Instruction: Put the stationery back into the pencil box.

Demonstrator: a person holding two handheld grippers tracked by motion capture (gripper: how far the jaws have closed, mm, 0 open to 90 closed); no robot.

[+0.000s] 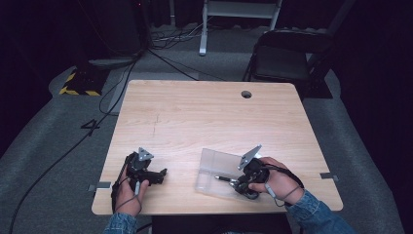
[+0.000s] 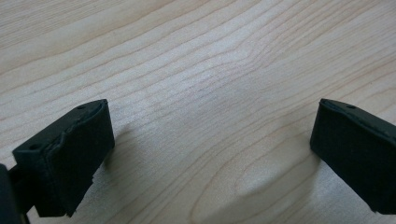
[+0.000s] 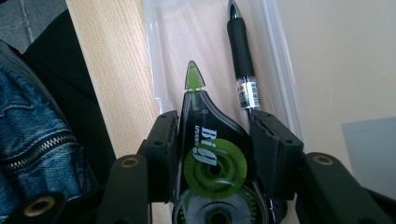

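The wooden surface [image 1: 204, 117] is your stage, and the clear tray [image 1: 214, 168] is the landmark. Your right gripper [image 3: 212, 140] has its jaws clamped on the green correction tape [image 3: 212, 154], right over that tray beside the black pen [image 3: 240, 56]. Lower it gently and level. Your left gripper [image 1: 146, 173] waits left of the tray, jaws spread wide on nothing.

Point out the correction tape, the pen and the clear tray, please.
correction tape [image 3: 210, 154], right gripper view, green wheel.
pen [image 3: 239, 46], right gripper view, black grip.
clear tray [image 1: 219, 161], high view, bare floor.
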